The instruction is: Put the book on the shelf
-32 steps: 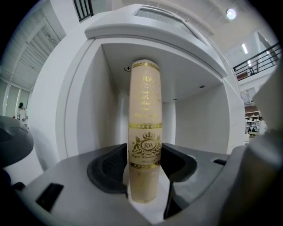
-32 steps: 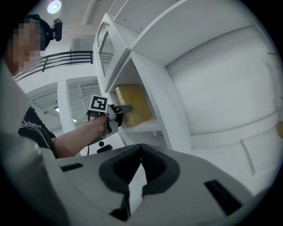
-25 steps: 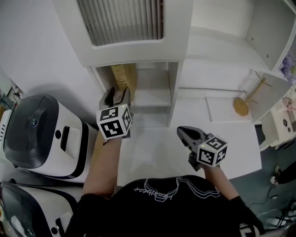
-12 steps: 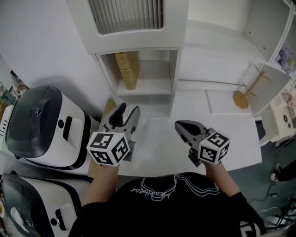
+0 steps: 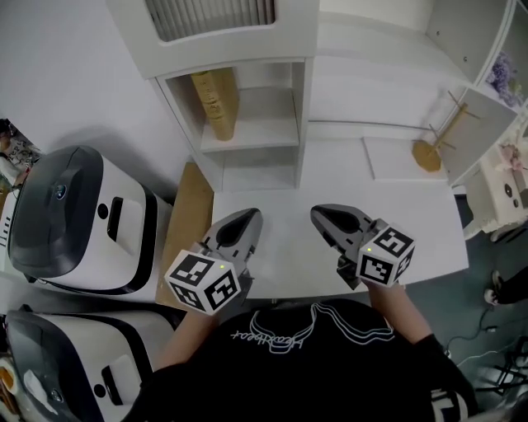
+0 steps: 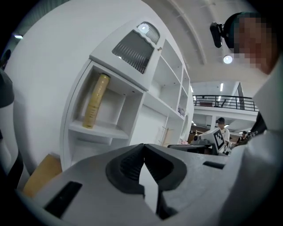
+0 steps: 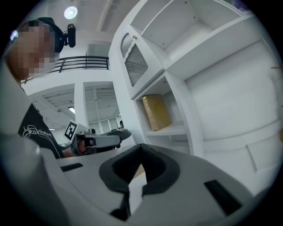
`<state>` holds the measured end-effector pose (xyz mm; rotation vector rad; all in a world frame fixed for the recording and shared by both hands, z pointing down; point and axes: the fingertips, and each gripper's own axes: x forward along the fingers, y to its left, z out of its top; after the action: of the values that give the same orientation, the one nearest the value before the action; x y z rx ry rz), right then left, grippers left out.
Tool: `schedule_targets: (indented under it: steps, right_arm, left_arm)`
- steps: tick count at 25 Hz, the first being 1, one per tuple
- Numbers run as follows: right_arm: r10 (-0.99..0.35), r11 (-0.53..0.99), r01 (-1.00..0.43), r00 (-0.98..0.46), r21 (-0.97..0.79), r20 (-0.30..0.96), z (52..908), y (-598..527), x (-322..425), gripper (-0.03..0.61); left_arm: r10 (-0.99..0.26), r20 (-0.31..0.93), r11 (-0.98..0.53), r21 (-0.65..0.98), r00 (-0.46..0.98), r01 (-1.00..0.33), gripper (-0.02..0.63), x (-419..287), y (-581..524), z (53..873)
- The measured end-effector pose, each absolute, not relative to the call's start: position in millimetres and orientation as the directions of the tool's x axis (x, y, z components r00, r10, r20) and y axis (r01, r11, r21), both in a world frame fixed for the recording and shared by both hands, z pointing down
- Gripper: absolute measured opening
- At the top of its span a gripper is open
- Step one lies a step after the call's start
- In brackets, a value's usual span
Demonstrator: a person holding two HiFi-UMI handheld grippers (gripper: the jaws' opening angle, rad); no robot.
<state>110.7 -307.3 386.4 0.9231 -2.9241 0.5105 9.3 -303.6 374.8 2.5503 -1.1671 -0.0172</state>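
Observation:
A tan book [image 5: 216, 103] stands upright in the left side of the white shelf's [image 5: 264, 136] open cubby; it also shows as the book [image 6: 96, 100] and the book [image 7: 158, 111] in the gripper views. My left gripper [image 5: 247, 221] hovers over the white table's [image 5: 421, 239] near edge, well short of the shelf. Its jaws are closing and meet at the tips with nothing between them. Beside it, my right gripper [image 5: 323, 216] is shut and empty too. Both point toward the shelf.
Two white-and-black machines [image 5: 78, 218] [image 5: 70, 363] stand at the left, with a brown board [image 5: 191, 222] between them and the table. A wooden stand [image 5: 431, 150] sits at the back right. A grille-fronted cabinet [image 5: 210, 16] tops the cubby.
The left gripper drew back from the shelf cubby toward the person, leaving the book standing there, and its jaws went from open to shut. The right gripper barely moved.

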Motion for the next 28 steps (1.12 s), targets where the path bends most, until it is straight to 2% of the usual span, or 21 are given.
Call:
schedule_targets:
  steps: [6, 28]
  right_arm:
    - [-0.553, 0.766, -0.551, -0.827, -0.331, 0.097, 384.0, -300.7, 109.1, 0.005]
    - [-0.569, 0.756, -0.585, -0.809, -0.294, 0.149, 395.7, -304.6, 100.9, 0.005]
  left_arm:
    - [-0.701, 0.098, -0.655, 0.302, 0.706, -0.693, 0.003, 17.6, -289.8, 370.3]
    - [-0.688, 0.101, -0.663, 0.314, 0.719, -0.679, 0.003, 15.2, -296.1, 378.0]
